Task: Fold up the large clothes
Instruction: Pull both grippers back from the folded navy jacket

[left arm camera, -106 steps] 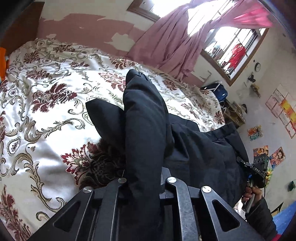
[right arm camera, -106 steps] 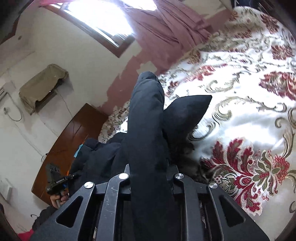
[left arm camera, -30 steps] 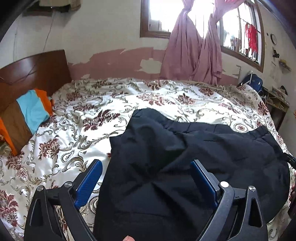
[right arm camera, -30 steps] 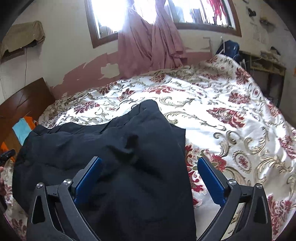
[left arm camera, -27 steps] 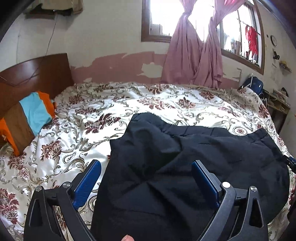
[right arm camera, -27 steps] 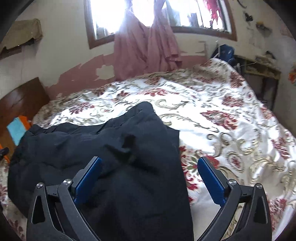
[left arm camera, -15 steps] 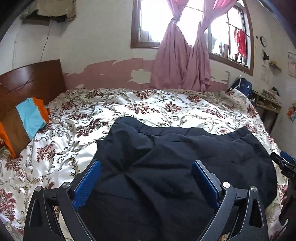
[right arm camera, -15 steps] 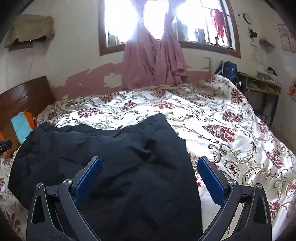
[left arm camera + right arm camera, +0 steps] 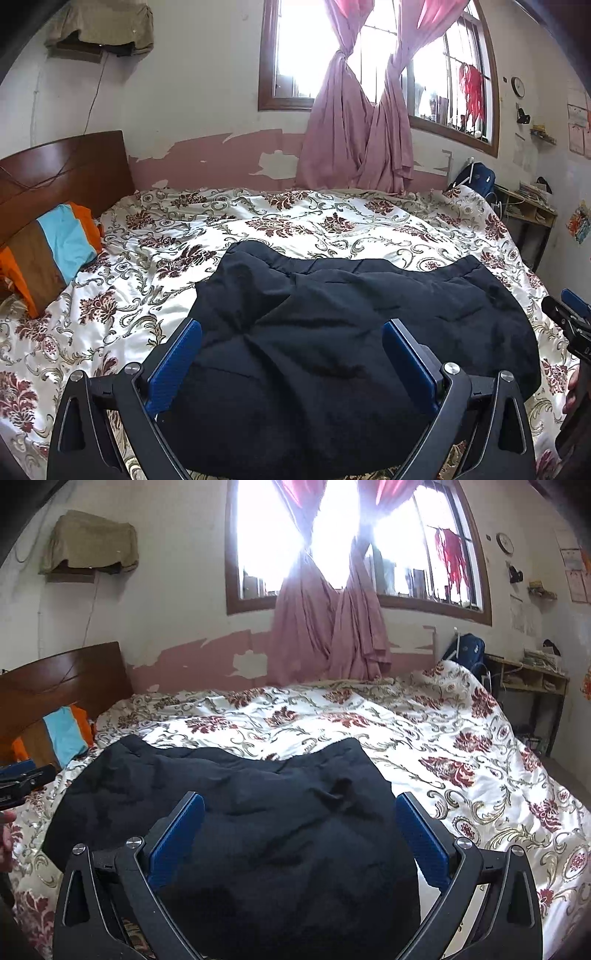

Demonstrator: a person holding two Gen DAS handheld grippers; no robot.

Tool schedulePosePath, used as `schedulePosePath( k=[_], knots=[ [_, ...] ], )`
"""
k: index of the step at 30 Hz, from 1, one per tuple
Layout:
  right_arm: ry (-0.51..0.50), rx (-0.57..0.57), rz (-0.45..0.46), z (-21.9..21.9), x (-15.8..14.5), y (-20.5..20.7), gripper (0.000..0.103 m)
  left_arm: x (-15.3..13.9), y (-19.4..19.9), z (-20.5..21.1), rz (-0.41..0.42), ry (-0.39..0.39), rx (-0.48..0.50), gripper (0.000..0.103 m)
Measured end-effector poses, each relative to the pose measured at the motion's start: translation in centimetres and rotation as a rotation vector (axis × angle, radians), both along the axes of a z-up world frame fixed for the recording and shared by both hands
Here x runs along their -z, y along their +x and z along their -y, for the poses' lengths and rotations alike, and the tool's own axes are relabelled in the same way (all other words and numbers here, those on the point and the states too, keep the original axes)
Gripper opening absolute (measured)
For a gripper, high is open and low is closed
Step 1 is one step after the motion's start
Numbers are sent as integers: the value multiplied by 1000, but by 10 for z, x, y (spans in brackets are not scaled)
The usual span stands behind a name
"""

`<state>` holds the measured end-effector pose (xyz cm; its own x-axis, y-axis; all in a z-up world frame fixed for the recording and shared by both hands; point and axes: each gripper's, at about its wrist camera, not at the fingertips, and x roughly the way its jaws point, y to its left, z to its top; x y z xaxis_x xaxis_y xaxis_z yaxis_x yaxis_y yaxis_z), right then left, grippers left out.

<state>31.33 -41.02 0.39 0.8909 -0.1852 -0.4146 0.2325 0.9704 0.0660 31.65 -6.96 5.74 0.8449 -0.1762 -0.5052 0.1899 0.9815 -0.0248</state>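
A large black padded garment (image 9: 351, 332) lies folded over itself near the front edge of the bed; it also fills the lower middle of the right wrist view (image 9: 266, 834). My left gripper (image 9: 291, 332) is open and empty, held above the garment's left part. My right gripper (image 9: 299, 805) is open and empty above its right part. The right gripper's blue tip (image 9: 572, 299) shows at the right edge of the left wrist view. The left gripper's tip (image 9: 22, 771) shows at the left edge of the right wrist view.
The bed has a white quilt with red flowers (image 9: 295, 218). A striped orange, blue and brown pillow (image 9: 48, 254) leans on the wooden headboard (image 9: 62, 173) at left. Pink curtains (image 9: 354, 140) hang at the window. A desk (image 9: 528, 679) and blue bag (image 9: 465, 650) stand at right.
Both grippers let go of the black garment, which dropped flat onto the bed. Both then opened wide and pulled back and up from it.
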Motion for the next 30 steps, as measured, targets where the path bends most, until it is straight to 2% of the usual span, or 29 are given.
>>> schedulePosePath(
  k=[14, 30],
  knots=[
    [-16, -29, 90, -45, -12, -52, 101, -5, -54, 3, 67, 8, 33, 99],
    [-22, -67, 123, -86, -21, -113, 101, -17, -131, -10, 131, 1, 42, 99]
  ],
)
